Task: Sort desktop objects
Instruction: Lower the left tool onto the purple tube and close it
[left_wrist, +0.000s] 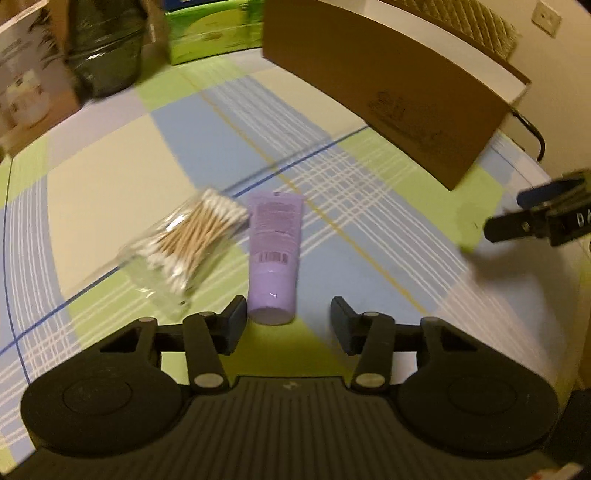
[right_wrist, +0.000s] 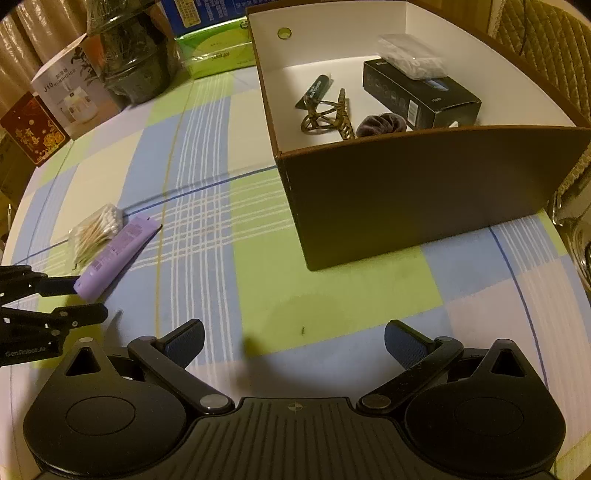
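A purple tube (left_wrist: 274, 254) lies on the checked tablecloth, cap end toward my left gripper (left_wrist: 288, 326), which is open with the cap just ahead of its fingertips. A clear bag of cotton swabs (left_wrist: 184, 243) lies touching the tube's left side. In the right wrist view the tube (right_wrist: 114, 254) and swabs (right_wrist: 96, 232) lie at far left, with the left gripper (right_wrist: 81, 299) open at the tube's cap. My right gripper (right_wrist: 293, 343) is open and empty above the cloth. It shows at the right edge of the left wrist view (left_wrist: 517, 214).
A brown cardboard box (right_wrist: 424, 192) stands at right, holding a black box, a pen-like stick, a hair clip, a scrunchie and a plastic bag. At the table's back stand a green tissue pack (right_wrist: 218, 51), a dark wrapped pot (right_wrist: 133, 62) and a humidifier carton (right_wrist: 74, 92).
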